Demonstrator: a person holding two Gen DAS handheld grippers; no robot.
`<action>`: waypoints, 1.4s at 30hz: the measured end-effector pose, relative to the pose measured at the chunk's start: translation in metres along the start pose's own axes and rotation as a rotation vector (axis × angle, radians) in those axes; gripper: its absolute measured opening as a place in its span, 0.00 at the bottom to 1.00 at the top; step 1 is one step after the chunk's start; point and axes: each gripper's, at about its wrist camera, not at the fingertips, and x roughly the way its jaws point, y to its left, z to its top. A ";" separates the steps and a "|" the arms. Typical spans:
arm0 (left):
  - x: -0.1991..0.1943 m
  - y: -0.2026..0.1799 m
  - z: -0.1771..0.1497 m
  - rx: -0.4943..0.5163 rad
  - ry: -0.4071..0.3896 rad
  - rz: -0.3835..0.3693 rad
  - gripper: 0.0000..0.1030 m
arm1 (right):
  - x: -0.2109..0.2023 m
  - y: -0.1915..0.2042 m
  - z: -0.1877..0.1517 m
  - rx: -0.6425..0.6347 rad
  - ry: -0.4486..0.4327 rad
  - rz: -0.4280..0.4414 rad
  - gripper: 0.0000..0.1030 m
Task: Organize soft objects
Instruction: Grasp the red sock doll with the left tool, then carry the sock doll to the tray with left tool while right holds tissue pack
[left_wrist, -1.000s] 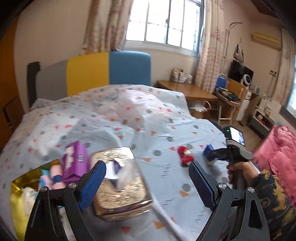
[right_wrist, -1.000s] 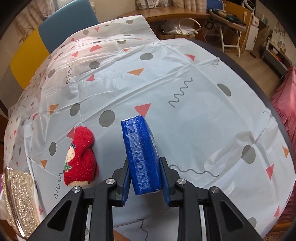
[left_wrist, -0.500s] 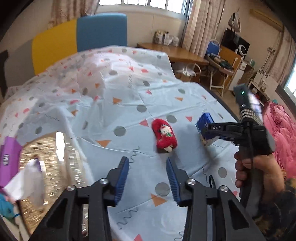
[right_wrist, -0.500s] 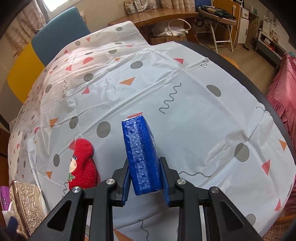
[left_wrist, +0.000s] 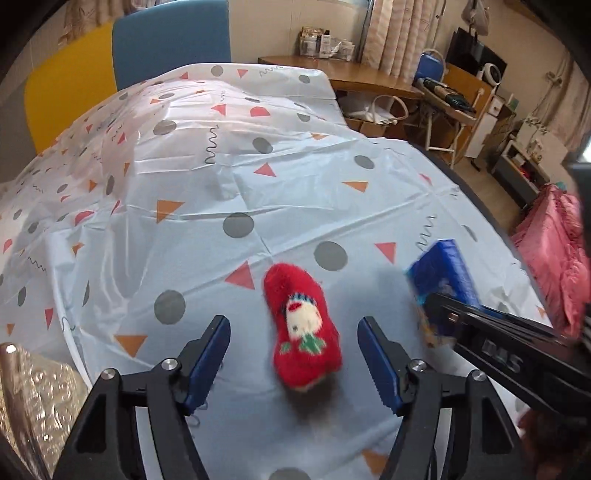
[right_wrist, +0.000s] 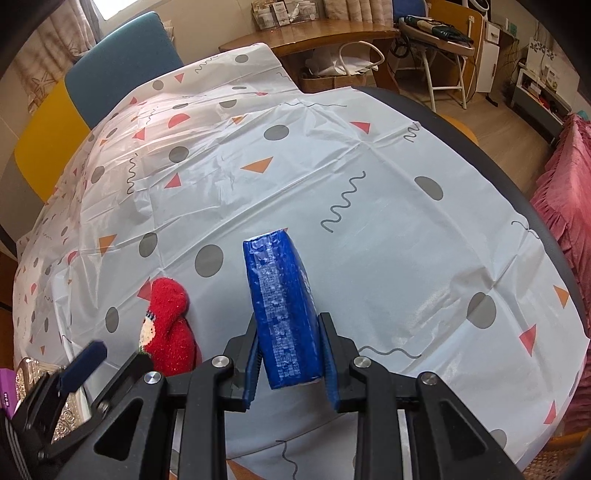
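Left tongs (left_wrist: 293, 352), jaws just reopened, stand wide around a red sock (left_wrist: 301, 328) without touching it; the sock lies on the patterned counter (left_wrist: 221, 177) near its front edge. Just beside it, right tongs (right_wrist: 290, 363) grip a blue packet (right_wrist: 282, 306) on edge.
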 end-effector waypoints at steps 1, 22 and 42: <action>0.008 -0.001 0.003 0.006 0.010 0.001 0.70 | -0.001 -0.001 0.000 0.010 -0.007 -0.004 0.27; -0.047 0.032 -0.142 0.025 -0.005 0.026 0.25 | 0.000 0.072 -0.026 -0.313 0.054 0.312 0.26; -0.069 0.029 -0.116 0.030 -0.058 0.033 0.18 | 0.034 0.076 -0.036 -0.374 0.103 0.115 0.24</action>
